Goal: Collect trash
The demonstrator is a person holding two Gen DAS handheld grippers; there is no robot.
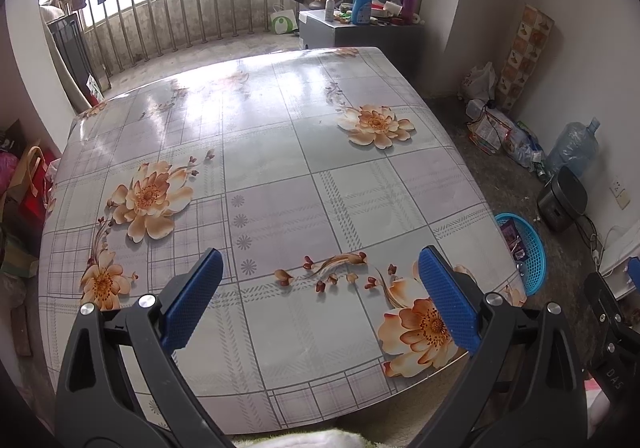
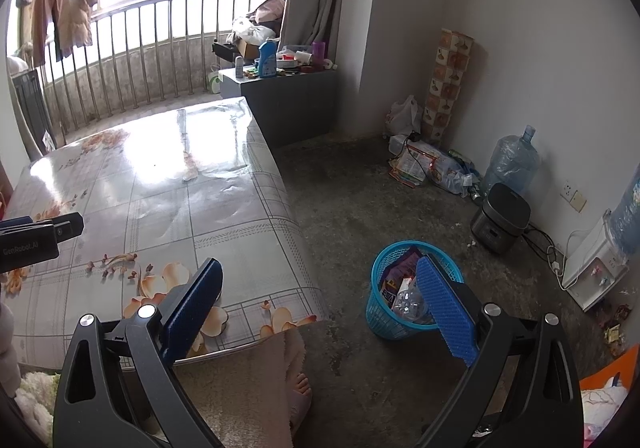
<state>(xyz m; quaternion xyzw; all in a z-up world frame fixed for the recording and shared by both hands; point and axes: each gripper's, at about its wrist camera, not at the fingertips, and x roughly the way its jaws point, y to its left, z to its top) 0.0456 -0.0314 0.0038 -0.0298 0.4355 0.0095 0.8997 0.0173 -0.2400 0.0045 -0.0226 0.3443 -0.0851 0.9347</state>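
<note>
Left wrist view, from left to right: the left gripper (image 1: pixel 320 300) hangs with its blue pads wide apart and nothing between them, over the lower middle of the floral table (image 1: pixel 280 152), which carries no loose litter that I can see. At the right edge, past the table's corner, stands the blue waste basket (image 1: pixel 528 248).

Right wrist view: the table edge fills the left half; the right gripper (image 2: pixel 320 304) is also spread wide and empty, its right pad overlapping the basket (image 2: pixel 380 312) at lower centre-right. Inside lie a crumpled clear plastic bottle (image 2: pixel 408 302) and purple wrappers (image 2: pixel 394 270). These look light, soft and crushable; the bottle is likely slippery, so a pinch across its crumpled body should hold best. More wrappers (image 2: pixel 612 328) lie on the floor at the far right.
</note>
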